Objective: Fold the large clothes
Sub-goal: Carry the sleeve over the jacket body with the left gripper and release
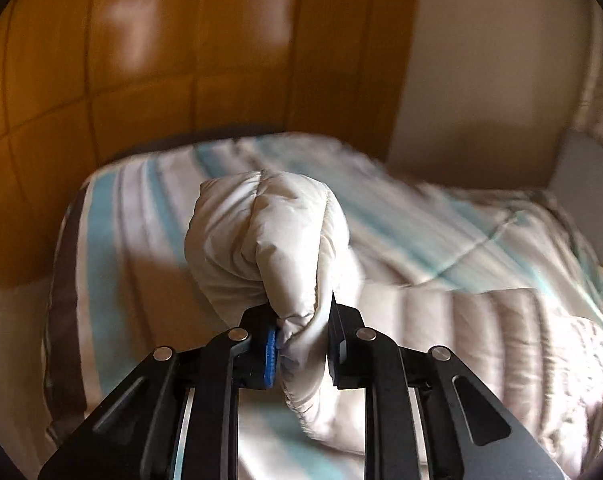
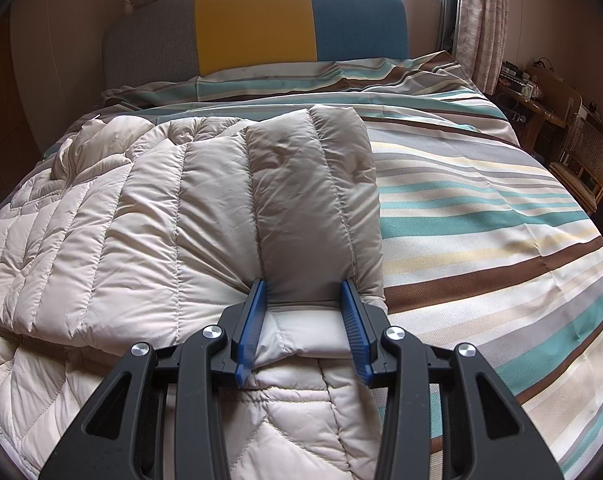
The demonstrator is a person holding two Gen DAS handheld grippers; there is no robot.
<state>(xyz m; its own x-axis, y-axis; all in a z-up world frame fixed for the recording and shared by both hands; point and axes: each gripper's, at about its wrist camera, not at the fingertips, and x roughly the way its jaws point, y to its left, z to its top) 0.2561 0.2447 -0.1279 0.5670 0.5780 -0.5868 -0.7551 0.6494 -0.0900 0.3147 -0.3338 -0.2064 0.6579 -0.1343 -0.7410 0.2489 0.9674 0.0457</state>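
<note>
The left gripper (image 1: 301,344), a black two-finger tool with blue pads, is pinched tight on a bunched end of the cream quilted puffer coat (image 1: 269,240), which stands up above the fingers in a puffy lump. The right gripper (image 2: 307,320) has its fingers spread apart, straddling a folded edge of the same coat (image 2: 205,200) without squeezing it.

The wide bed with a cover striped in teal, brown, beige and white (image 2: 481,208) fills most of both views. The coat lies on the bed's left half in the right wrist view, one padded panel folded over the rest. Behind it rises the upholstered headboard in grey, yellow and teal blocks (image 2: 257,20). Glossy orange-brown wooden panels (image 1: 141,60) stand beyond the bed in the blurred left wrist view. A cane-backed wooden chair (image 2: 585,164) sits beside the bed at far right.
</note>
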